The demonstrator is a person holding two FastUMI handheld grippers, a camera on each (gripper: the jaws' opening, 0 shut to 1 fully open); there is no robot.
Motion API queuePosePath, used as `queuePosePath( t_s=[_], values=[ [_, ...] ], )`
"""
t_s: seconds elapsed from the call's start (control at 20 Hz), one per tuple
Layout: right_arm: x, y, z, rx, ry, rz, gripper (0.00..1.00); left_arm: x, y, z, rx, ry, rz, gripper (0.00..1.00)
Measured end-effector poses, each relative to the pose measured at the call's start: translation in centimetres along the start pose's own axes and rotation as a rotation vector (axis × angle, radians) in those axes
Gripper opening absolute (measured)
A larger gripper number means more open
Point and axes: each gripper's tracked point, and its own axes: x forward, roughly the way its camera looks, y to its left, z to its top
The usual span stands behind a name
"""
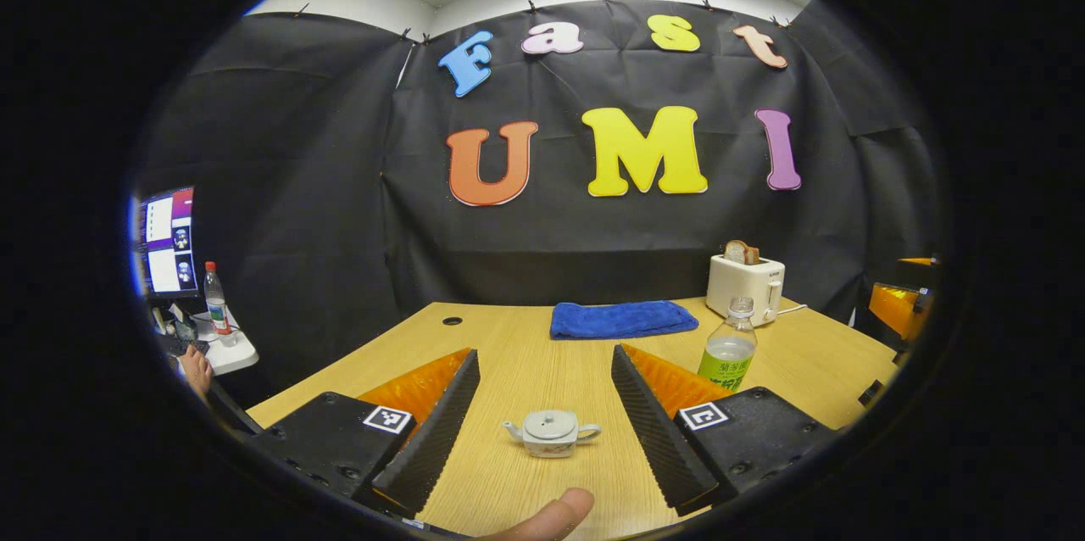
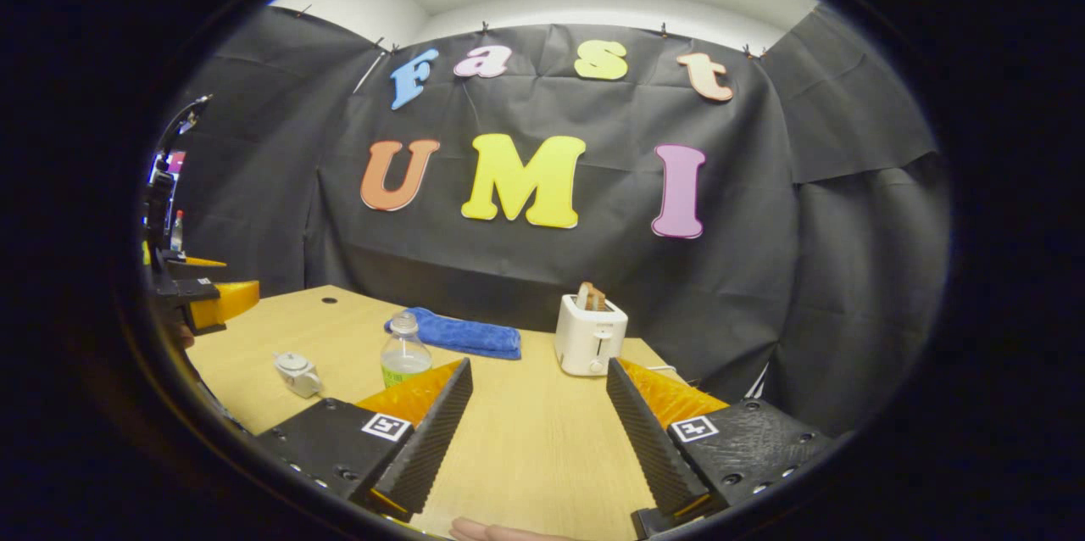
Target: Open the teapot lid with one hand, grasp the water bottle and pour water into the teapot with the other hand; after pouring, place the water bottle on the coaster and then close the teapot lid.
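Note:
A small white teapot (image 1: pixel 552 432) with its lid on stands on the wooden table (image 1: pixel 525 354), straight ahead between the fingers of my open left gripper (image 1: pixel 542 418). A clear water bottle (image 1: pixel 728 348) with a green label stands upright to the right, just behind the right finger. In the right gripper view the teapot (image 2: pixel 297 373) and the bottle (image 2: pixel 403 350) sit to the left, the bottle just past my left finger. My right gripper (image 2: pixel 538 426) is open over bare table. The left gripper (image 2: pixel 199 295) shows at the far left of that view.
A folded blue towel (image 1: pixel 621 319) lies at the back of the table. A white toaster (image 1: pixel 746 287) with bread in it stands at the back right. A side desk with a monitor (image 1: pixel 168 240) and another bottle (image 1: pixel 215 299) is off to the left.

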Motion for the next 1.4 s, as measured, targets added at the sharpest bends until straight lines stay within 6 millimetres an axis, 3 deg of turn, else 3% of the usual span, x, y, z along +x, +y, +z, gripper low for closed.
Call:
queuePosePath(
  t_s=[0.35,0.5,0.6,0.8,1.0,1.2,1.4],
  values=[
    [0.3,-0.1,-0.4,0.000,0.010,-0.002,0.96,0.9,-0.2,-0.2,-0.016,-0.017,-0.015,0.98],
    [0.5,-0.2,-0.6,-0.002,0.016,-0.008,0.95,2.7,-0.2,-0.7,-0.029,-0.041,-0.022,0.98],
    [0.6,-0.1,-0.7,-0.005,0.017,-0.008,0.98,4.3,-0.1,-2.1,-0.027,-0.034,-0.026,0.98],
    [0.9,-0.2,-0.9,-0.007,0.021,-0.013,0.93,7.3,0.0,-5.6,-0.033,0.014,-0.031,0.98],
    [1.2,-0.7,-1.2,0.001,0.028,-0.025,0.97,8.9,-0.5,-9.4,-0.078,0.112,-0.070,0.97],
    [1.5,-0.7,-1.5,0.008,0.041,-0.028,0.97,9.8,-1.7,-11.4,-0.105,0.129,-0.129,0.80],
    [1.6,-0.5,-1.6,0.006,0.046,-0.024,0.95,10.5,-1.2,-11.9,-0.068,0.117,-0.091,0.54]
  ],
)
